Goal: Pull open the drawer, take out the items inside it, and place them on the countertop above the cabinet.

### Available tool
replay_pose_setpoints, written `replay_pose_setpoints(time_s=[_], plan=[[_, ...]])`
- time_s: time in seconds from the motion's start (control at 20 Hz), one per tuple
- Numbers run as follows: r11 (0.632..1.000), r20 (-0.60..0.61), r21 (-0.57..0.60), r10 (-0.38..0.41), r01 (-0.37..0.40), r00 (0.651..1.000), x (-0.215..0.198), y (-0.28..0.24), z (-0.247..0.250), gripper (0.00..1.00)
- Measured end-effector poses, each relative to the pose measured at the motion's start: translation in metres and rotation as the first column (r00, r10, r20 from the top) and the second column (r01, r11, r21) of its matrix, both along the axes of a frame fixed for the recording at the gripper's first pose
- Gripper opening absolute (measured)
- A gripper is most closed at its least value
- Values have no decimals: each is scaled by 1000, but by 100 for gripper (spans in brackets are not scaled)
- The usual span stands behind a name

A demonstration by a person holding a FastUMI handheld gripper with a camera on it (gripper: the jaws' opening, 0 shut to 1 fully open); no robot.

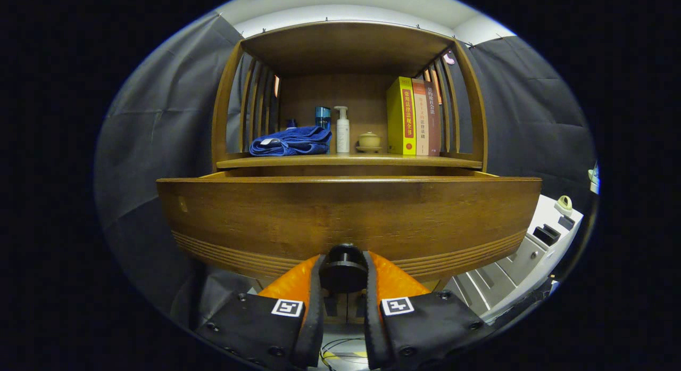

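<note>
A wooden drawer front (pixel 348 216) stands pulled out toward me, wide and close, below the cabinet's countertop (pixel 348 161). Its round dark knob (pixel 343 270) sits between my two fingers, and my gripper (pixel 343 278) is shut on it, one finger pressing each side. The inside of the drawer is hidden behind its front panel. On the countertop, inside the slatted wooden shelf, lie a folded blue towel (pixel 291 141), a blue cup (pixel 322 116), a white pump bottle (pixel 342 130), a small lidded pot (pixel 368 141) and three upright books (pixel 414 116).
Dark cloth walls hang left and right of the cabinet. A white unit (pixel 537 248) with slots and a small object on top stands low to the right. Cables lie on the floor beneath my fingers.
</note>
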State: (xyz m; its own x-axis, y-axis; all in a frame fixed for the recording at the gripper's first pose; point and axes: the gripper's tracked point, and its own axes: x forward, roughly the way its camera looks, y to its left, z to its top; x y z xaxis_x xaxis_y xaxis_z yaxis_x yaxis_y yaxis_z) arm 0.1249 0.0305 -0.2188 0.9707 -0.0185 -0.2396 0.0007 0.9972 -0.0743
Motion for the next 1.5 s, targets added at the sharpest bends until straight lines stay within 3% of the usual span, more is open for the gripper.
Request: replay_pose_setpoints(time_s=[0.25,0.9,0.95,1.3,1.5], plan=[[1000,-9,-8,4,-4,1000,-21,-1,-3,40],[1000,8,-10,4,-4,1000,-21,-1,-14,41],[1000,9,-13,1,-1,1000,-21,-1,-13,43],[998,77,-32,61,-59,995,-31,5,19,98],[999,210,-8,34,-33,977,-40,-17,90,98]])
